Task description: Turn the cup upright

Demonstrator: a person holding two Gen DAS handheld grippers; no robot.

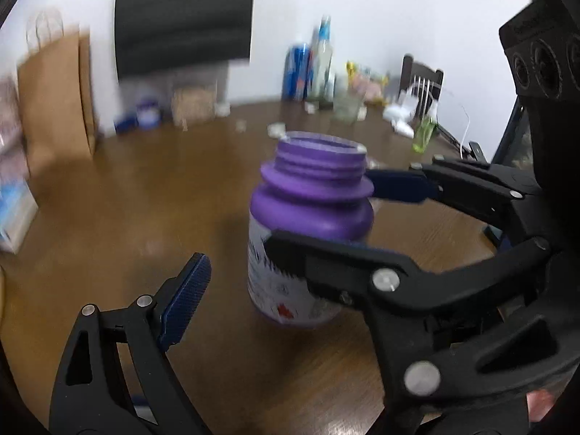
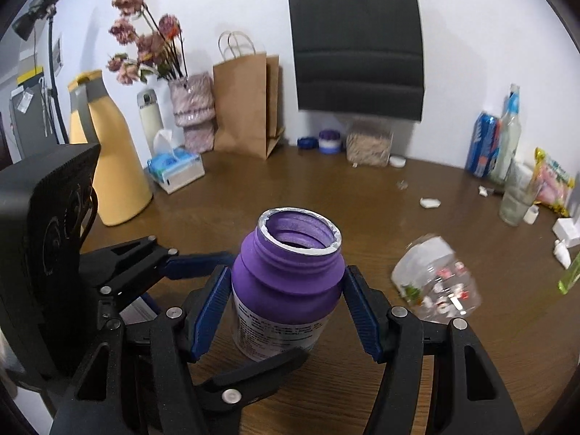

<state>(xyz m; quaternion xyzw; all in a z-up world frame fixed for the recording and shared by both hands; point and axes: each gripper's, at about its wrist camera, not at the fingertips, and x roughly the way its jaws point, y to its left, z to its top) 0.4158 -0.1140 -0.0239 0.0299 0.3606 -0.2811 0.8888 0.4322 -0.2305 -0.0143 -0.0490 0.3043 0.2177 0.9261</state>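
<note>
The purple jar (image 2: 286, 282), the cup of this task, stands upright on the brown wooden table (image 2: 326, 188), its open threaded mouth facing up and its white printed label low on the body. By the look of it the flip is done and only the letting go is left.

The right gripper (image 2: 286, 304) has its two blue-padded fingers (image 2: 214, 308) on either side of the jar at shoulder height. The gap looks about the jar's width, and whether the pads press on it or have just come free cannot be told. The left gripper (image 1: 319, 217) comes in from the side: its fingers (image 1: 395, 185) also straddle the jar, one behind the neck and one across the front of the label, spread too wide to be clamping it.

To the right lies a clear plastic jar (image 2: 436, 282) on its side. Further back stand a brown paper bag (image 2: 246, 101), a tissue box (image 2: 177, 170) and a yellow bottle-shaped container (image 2: 108, 152).

The risk now is the withdrawal. With four fingers crowded round a light, empty jar, a pad dragging on the shoulder or a finger hooking under the neck collar could tip it over again or shove it into the clear jar.
</note>
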